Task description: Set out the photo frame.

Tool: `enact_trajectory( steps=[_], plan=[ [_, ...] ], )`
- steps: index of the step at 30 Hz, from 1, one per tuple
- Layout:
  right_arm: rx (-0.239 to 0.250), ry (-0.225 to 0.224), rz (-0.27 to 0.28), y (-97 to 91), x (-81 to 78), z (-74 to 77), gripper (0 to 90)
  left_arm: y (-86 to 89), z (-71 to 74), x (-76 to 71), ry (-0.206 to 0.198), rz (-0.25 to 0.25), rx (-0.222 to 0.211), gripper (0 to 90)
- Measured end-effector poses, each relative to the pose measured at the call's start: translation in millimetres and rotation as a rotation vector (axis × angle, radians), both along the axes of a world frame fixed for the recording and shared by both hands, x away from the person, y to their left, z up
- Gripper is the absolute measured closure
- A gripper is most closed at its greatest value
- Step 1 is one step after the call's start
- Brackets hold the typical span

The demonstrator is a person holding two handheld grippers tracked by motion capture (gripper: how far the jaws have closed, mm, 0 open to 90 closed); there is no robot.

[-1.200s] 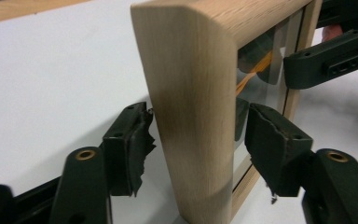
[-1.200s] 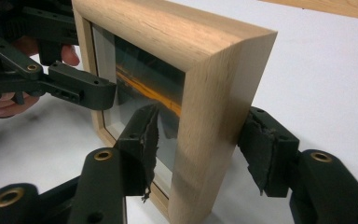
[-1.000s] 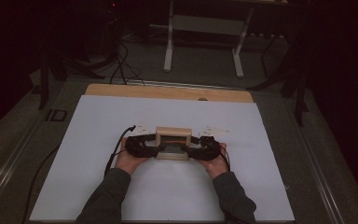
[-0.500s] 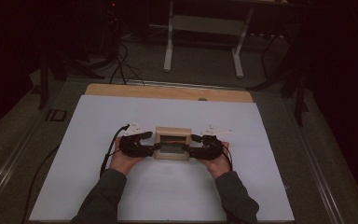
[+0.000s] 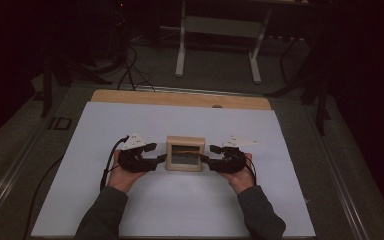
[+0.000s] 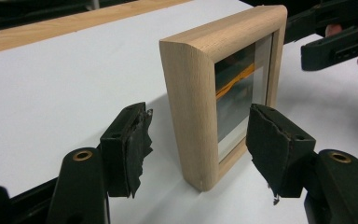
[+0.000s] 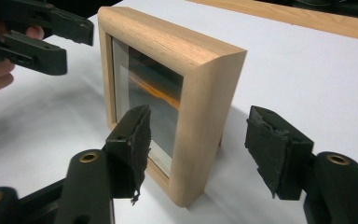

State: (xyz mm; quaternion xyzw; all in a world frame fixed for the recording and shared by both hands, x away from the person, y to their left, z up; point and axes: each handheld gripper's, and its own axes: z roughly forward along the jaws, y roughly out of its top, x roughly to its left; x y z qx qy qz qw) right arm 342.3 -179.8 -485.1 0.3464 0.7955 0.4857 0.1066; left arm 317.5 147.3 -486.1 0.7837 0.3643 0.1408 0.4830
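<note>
Both fingers [image 6: 270,144] astride frame [image 6: 200,93] (untouched)

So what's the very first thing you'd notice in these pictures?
A chunky wooden picture frame standing upright in the middle of a white sheet. The left gripper and the right gripper come at it from either side, each with open jaws set around one end, the black pads not pressing it.
</note>
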Motion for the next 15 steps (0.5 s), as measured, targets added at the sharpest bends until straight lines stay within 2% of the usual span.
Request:
enact_trajectory(
  steps=[13,15],
  plan=[
    [-0.003,-0.011,-0.019,-27.7,-12.7,1.8,51.2,16.6,0.7,-21.8,-0.002,0.048,0.021,41.6],
    [-0.016,-0.008,-0.020,-30.6,-14.5,0.9,51.6,18.1,-0.5,-25.0,0.008,0.063,0.041,41.8]
  ],
)
